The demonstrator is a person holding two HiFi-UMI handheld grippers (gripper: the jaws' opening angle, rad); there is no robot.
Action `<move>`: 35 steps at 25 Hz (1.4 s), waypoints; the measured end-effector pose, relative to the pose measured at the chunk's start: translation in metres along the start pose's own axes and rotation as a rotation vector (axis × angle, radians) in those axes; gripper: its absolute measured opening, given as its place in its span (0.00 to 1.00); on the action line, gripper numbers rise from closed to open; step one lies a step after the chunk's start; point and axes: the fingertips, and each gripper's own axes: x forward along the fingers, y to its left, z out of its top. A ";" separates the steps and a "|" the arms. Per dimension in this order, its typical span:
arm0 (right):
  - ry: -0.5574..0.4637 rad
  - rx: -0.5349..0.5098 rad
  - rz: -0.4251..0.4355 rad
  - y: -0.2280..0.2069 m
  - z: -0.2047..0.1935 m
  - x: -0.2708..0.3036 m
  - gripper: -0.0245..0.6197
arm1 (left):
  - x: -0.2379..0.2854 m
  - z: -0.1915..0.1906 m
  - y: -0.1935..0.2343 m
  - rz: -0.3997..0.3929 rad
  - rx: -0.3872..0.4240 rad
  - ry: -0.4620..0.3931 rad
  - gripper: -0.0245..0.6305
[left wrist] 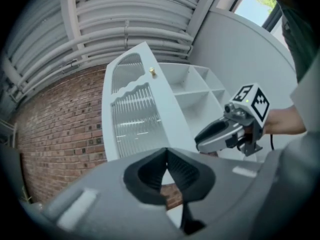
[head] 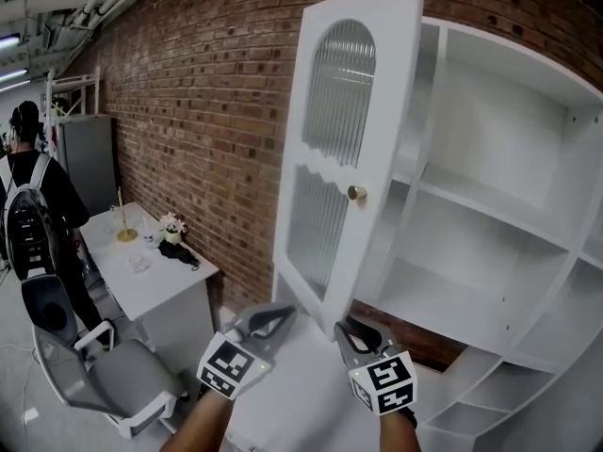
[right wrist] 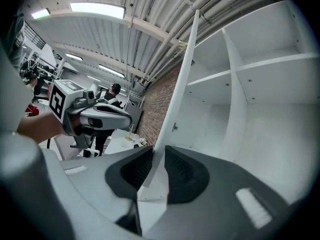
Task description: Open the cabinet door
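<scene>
The white cabinet door [head: 339, 158], with ribbed glass panels and a gold knob [head: 356, 193], stands swung out from the open white cabinet [head: 490, 205]. My right gripper [head: 350, 330] sits at the door's lower free corner. In the right gripper view the door's thin edge [right wrist: 182, 79] runs between the jaws of the right gripper [right wrist: 154, 156], and the pads close on it. My left gripper [head: 273, 316] hangs just left of the door's bottom edge, shut and holding nothing. In the left gripper view the left gripper [left wrist: 166, 156] has its tips touching, facing the door's front [left wrist: 132, 114].
A brick wall [head: 207, 92] runs behind the cabinet. To the left stand a white desk [head: 160, 276] with small items, a grey office chair [head: 104, 365], and a person with a backpack [head: 33, 215]. A grey metal cabinet [head: 89, 158] stands farther back.
</scene>
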 end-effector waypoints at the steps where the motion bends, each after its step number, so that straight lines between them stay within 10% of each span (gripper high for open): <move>1: -0.007 -0.006 0.013 0.007 0.002 -0.001 0.14 | -0.007 0.000 0.000 0.017 -0.001 0.004 0.04; 35: -0.023 -0.021 0.100 0.187 0.074 0.069 0.05 | -0.208 0.017 0.019 0.053 0.034 0.043 0.04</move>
